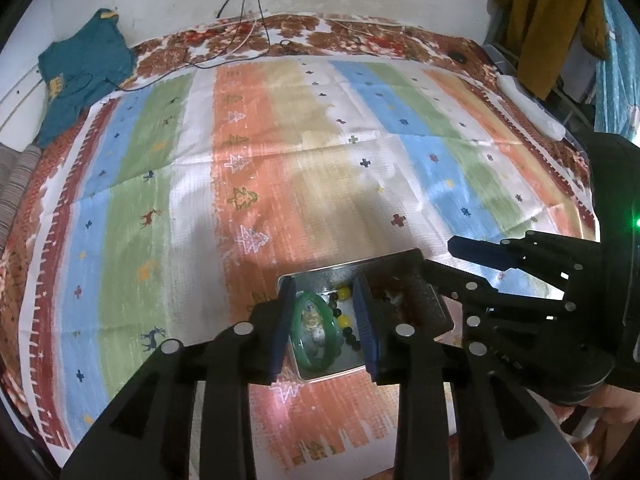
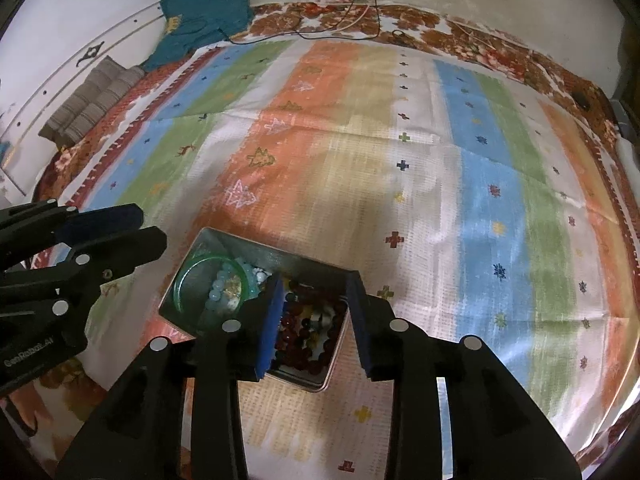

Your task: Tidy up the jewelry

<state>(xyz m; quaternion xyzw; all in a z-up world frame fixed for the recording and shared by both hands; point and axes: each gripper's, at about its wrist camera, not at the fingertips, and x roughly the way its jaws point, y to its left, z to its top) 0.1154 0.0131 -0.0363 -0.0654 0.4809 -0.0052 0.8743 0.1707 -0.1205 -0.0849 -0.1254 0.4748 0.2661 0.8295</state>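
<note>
A metal tin (image 2: 224, 240) sits on the striped cloth and holds jewelry. In it lie a green bangle (image 2: 188, 276), pale blue beads (image 2: 220, 292) and dark red bead strands (image 2: 296, 344). In the left wrist view the tin's rim (image 1: 340, 376) shows with the green bangle (image 1: 316, 332) and yellow and dark beads (image 1: 343, 320). My left gripper (image 1: 326, 328) is open, hovering over the bangle side of the tin. My right gripper (image 2: 316, 320) is open above the red beads side, holding nothing. The left gripper (image 2: 108, 236) also shows beside the tin in the right wrist view.
The striped cloth (image 2: 400, 160) covers a bed with a floral border. A teal garment (image 1: 80, 76) lies at the far left corner, and cables (image 1: 240, 20) hang down the wall. Folded grey fabric (image 2: 92, 100) lies at the left edge. A white object (image 1: 532, 108) lies at the right edge.
</note>
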